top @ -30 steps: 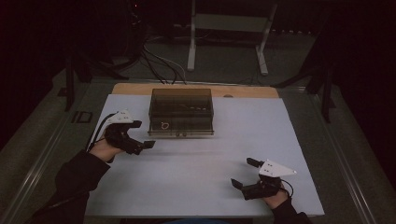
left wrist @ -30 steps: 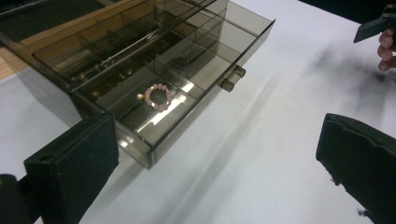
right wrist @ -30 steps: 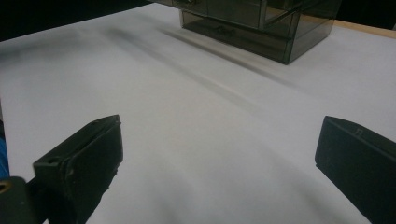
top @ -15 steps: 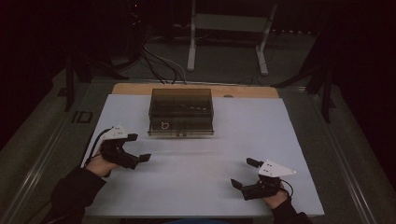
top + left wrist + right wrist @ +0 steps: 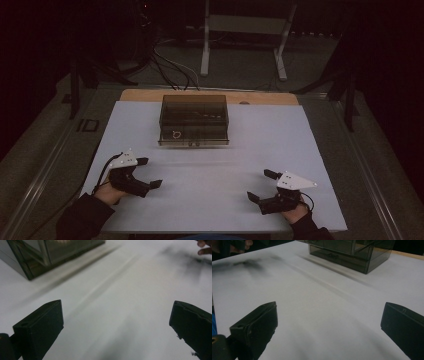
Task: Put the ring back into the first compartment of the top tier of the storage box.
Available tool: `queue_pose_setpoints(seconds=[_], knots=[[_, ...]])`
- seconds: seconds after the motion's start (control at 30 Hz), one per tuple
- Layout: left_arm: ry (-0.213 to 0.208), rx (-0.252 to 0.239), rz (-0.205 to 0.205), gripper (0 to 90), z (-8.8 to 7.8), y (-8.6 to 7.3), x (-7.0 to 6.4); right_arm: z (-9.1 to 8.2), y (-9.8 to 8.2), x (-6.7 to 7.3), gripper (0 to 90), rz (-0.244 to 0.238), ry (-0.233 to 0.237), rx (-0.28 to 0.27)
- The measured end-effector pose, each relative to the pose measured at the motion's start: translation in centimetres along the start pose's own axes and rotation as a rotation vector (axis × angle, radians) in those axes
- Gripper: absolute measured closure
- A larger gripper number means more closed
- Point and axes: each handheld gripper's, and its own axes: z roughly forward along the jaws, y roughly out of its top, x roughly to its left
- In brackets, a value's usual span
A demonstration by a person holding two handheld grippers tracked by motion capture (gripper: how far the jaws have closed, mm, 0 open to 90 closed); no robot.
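Smoked drawer box (image 5: pixel 194 120) at the far middle of the white table (image 5: pixel 220 200), drawers facing the near edge. Left gripper (image 5: pixel 148 173) near and to the box's left, jaws wide apart, empty. Right gripper (image 5: pixel 261 185) farther off to the box's right, likewise spread, empty. Both low over bare surface, likely parked at rest, clear of the box.

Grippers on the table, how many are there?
2. The left gripper is near the front left of the white table, jaws open. The right gripper is near the front right, jaws open too. A dark see-through box sits farther back.
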Motion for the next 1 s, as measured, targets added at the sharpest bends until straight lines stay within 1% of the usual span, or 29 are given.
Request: queue_pose_setpoints(seconds=[0.07,0.13,0.17,0.2,0.23,0.27,0.37,0.5,0.67,0.73,0.77,0.87,0.93,1.0], knots=[[-0.004,-0.001,0.008,0.9,0.0,-0.3,-0.2,0.0,0.0,0.0,1.2,-0.004,-0.001,0.0],[-0.005,0.009,0.021,0.9,-0.1,-0.7,-0.5,0.0,0.0,0.0,1.2,-0.004,0.0,0.002],[-0.008,0.005,0.028,0.9,-0.2,-0.9,-0.6,0.0,0.0,0.0,1.2,-0.003,0.0,0.002],[-0.001,-0.003,0.031,0.9,-0.5,-1.3,-0.8,0.0,0.0,0.0,1.2,-0.003,0.0,0.004],[-0.001,-0.003,0.031,0.9,-0.5,-1.3,-0.8,0.0,0.0,0.0,1.2,-0.003,0.0,0.004],[0.004,-0.014,0.032,0.9,-0.6,-1.4,-0.9,0.0,0.0,0.0,1.2,-0.002,0.0,0.004],[0.027,-0.023,0.011,1.0,-1.1,-2.1,-1.0,0.0,0.0,0.1,1.2,-0.003,0.0,0.004],[0.043,-0.017,0.001,0.9,-1.4,-2.7,-0.9,0.0,0.0,0.1,1.2,-0.004,0.0,0.004],[0.074,-0.02,-0.02,0.9,-2.0,-3.4,-0.7,0.0,0.0,0.0,1.2,-0.004,0.0,0.003],[0.074,-0.017,-0.022,1.0,-2.2,-3.6,-0.6,0.0,0.0,0.0,1.2,-0.003,0.001,0.004],[0.081,-0.015,-0.017,1.0,-2.4,-3.7,-0.6,0.0,0.0,0.0,1.2,-0.003,0.002,0.005],[0.086,-0.023,-0.016,1.0,-2.6,-3.7,-0.7,0.0,0.0,-0.1,1.2,-0.001,0.0,0.004],[0.093,-0.025,-0.013,1.0,-2.6,-3.7,-0.9,0.0,0.0,-0.1,1.2,-0.002,-0.002,0.005],[0.09,-0.031,-0.009,1.0,-2.3,-3.9,-0.9,0.1,-0.1,0.0,1.2,-0.005,0.002,0.008]])
